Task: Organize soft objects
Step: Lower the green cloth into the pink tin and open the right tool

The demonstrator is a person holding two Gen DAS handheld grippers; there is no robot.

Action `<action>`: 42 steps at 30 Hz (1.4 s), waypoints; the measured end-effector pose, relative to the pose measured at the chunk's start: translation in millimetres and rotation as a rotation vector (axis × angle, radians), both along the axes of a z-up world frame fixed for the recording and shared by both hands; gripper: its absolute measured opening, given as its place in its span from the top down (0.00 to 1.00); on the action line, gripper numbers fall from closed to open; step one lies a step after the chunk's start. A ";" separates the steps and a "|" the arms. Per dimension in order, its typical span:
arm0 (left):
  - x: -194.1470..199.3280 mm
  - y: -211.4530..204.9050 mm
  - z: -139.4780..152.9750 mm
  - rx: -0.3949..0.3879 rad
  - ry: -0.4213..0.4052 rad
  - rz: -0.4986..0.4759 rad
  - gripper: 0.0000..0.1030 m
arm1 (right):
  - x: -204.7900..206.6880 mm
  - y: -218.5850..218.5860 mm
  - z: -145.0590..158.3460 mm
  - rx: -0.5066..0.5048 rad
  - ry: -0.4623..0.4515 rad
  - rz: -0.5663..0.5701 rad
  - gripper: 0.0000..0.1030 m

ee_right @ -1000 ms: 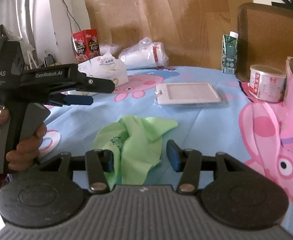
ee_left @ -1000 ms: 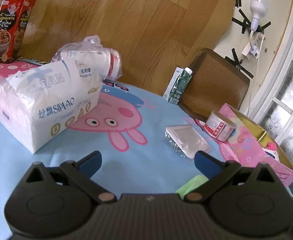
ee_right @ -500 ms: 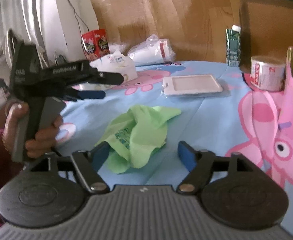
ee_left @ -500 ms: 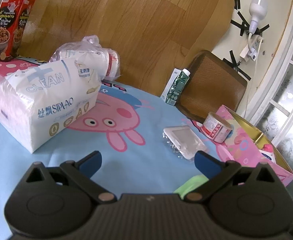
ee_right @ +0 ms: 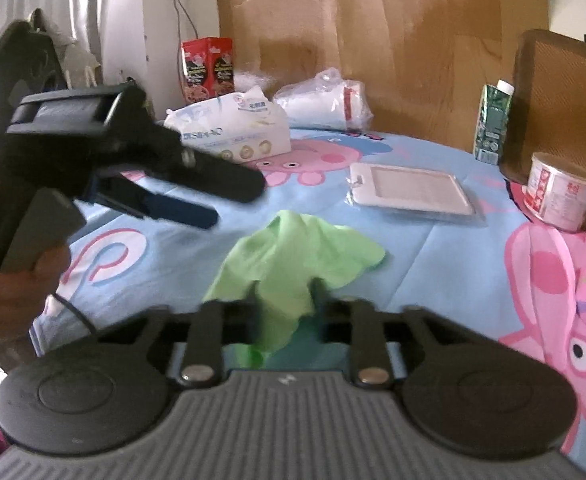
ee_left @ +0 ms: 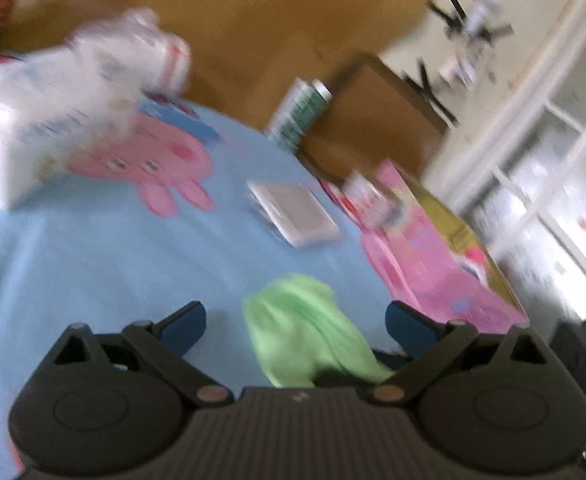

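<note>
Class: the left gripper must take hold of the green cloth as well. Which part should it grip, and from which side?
The right gripper is shut on the near edge of the green cloth. The left gripper, open, should probably pinch the free far corner, the flap lying flat toward the clear card case, coming down from above on its own side, so the cloth can be spread.

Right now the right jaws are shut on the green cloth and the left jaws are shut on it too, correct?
Not quite. The right gripper is shut on the green cloth, but the left gripper is open: the left wrist view shows its jaws spread wide, either side of the cloth, not gripping it.
</note>
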State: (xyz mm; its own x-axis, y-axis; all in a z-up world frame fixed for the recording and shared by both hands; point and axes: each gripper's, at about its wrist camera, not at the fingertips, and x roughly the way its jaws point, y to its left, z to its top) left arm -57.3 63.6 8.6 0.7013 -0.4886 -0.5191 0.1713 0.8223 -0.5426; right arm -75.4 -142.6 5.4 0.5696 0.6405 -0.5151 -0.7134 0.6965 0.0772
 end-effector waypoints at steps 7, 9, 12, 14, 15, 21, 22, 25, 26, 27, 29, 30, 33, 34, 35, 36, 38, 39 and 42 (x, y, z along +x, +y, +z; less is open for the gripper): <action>16.3 -31.1 -0.8 -0.065 0.060 -0.094 0.45 | -9.1 -14.5 5.5 0.068 -0.068 -0.050 0.91; 21.8 -42.9 6.5 -0.060 0.048 -0.121 0.48 | -10.9 -24.3 9.4 0.089 -0.103 -0.086 0.91; 31.3 -73.6 27.1 -0.020 -0.009 -0.186 0.48 | -12.0 -44.7 21.3 0.127 -0.172 -0.154 0.91; 40.1 -95.7 44.7 -0.003 -0.050 -0.237 0.48 | -12.0 -61.7 30.0 0.150 -0.218 -0.206 0.91; 47.0 -109.4 54.6 0.007 -0.074 -0.266 0.48 | -10.9 -71.2 35.5 0.162 -0.242 -0.237 0.91; 84.5 -200.1 92.3 0.090 -0.182 -0.414 0.44 | 5.7 -133.0 59.6 0.185 -0.347 -0.445 0.90; 94.5 -216.5 94.3 0.104 -0.186 -0.429 0.41 | 12.7 -143.3 61.1 0.184 -0.349 -0.481 0.90; 117.7 -252.0 92.4 0.187 -0.205 -0.386 0.17 | 44.0 -171.0 60.5 0.135 -0.365 -0.614 0.87; 125.3 -260.3 89.2 0.211 -0.205 -0.364 0.16 | 59.8 -180.3 57.6 0.109 -0.357 -0.663 0.86; 130.4 -264.5 85.6 0.224 -0.194 -0.351 0.16 | 78.6 -189.3 53.0 0.068 -0.326 -0.707 0.72; 134.3 -264.1 78.6 0.228 -0.161 -0.315 0.16 | 97.8 -200.8 44.6 0.021 -0.294 -0.791 0.47; 131.6 -258.5 75.9 0.213 -0.157 -0.316 0.16 | 97.2 -207.0 42.1 0.030 -0.301 -0.819 0.45; 118.4 -236.9 72.0 0.216 -0.186 -0.293 0.12 | 85.8 -218.4 37.6 0.091 -0.314 -0.827 0.43; 112.8 -226.8 70.6 0.222 -0.194 -0.278 0.12 | 77.9 -219.4 36.5 0.119 -0.322 -0.837 0.43; 107.6 -214.2 70.2 0.216 -0.195 -0.264 0.12 | 70.7 -220.0 36.2 0.152 -0.333 -0.838 0.43; 102.5 -200.5 68.8 0.200 -0.193 -0.249 0.12 | 62.0 -219.9 37.2 0.177 -0.343 -0.836 0.43; 91.1 -166.9 65.4 0.165 -0.191 -0.206 0.12 | 50.4 -213.9 39.0 0.226 -0.366 -0.815 0.44; 84.9 -149.2 62.4 0.162 -0.190 -0.171 0.12 | 45.7 -208.8 43.2 0.245 -0.375 -0.795 0.44; 70.2 -99.4 51.2 0.182 -0.177 -0.047 0.12 | 36.6 -188.0 50.0 0.288 -0.373 -0.678 0.44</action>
State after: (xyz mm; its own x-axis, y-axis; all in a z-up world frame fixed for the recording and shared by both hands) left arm 13.0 -35.8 59.8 0.7678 -0.4323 -0.4729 0.2903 0.8927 -0.3448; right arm -38.8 -330.6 55.4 0.9811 0.1744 -0.0841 -0.1594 0.9741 0.1601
